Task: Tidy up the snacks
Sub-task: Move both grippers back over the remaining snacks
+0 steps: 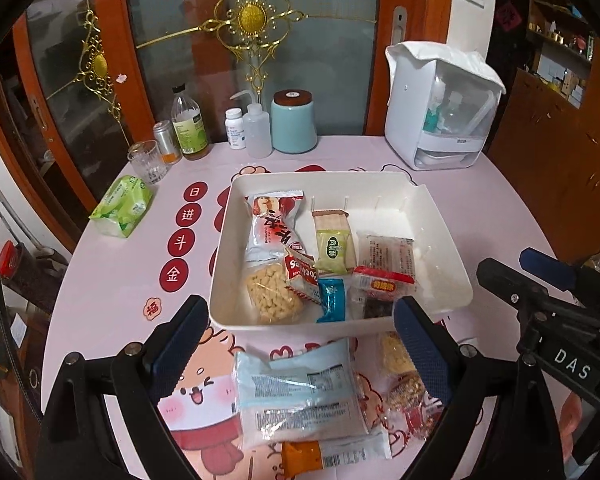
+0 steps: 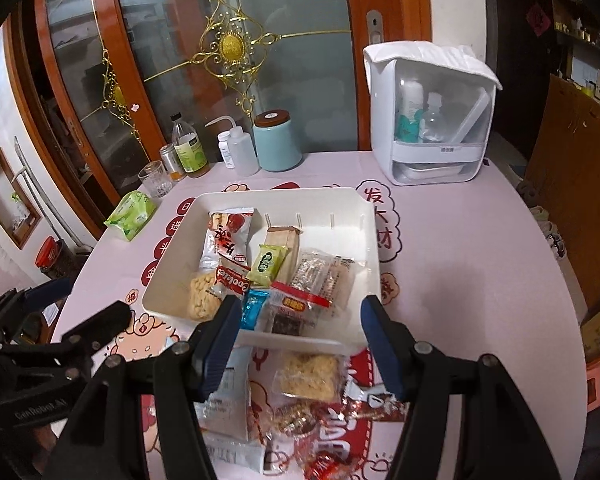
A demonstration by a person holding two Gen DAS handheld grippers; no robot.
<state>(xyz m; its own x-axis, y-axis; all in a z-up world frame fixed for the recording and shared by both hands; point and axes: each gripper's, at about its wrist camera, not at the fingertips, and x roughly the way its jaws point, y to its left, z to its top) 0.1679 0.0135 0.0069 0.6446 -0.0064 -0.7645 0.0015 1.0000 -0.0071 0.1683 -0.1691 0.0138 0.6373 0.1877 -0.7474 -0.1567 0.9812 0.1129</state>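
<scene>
A white tray point(image 1: 221, 240) point(image 2: 168, 256) stands mid-table and holds several snack packets: a red-and-white bag point(image 1: 272, 220), a puffed rice cake point(image 1: 272, 294), a green packet point(image 1: 332, 250) and a small blue packet point(image 1: 332, 300). In front of the tray lie loose snacks: a pale blue packet point(image 1: 300, 392), an orange packet point(image 1: 300, 454), a rice cracker point(image 2: 308, 372) and red-wrapped sweets point(image 2: 324, 464). My left gripper point(image 1: 302, 302) hovers open over the loose packets, holding nothing. To its right, my right gripper point(image 2: 300, 300) is also open and empty, above the tray's near wall.
At the back stand a glass point(image 1: 148, 162), bottles point(image 1: 188, 124), a teal canister point(image 1: 294, 120) and a white organiser box point(image 1: 440, 108). A green tissue pack point(image 1: 122, 206) lies at the left. The round table's edge curves close on both sides.
</scene>
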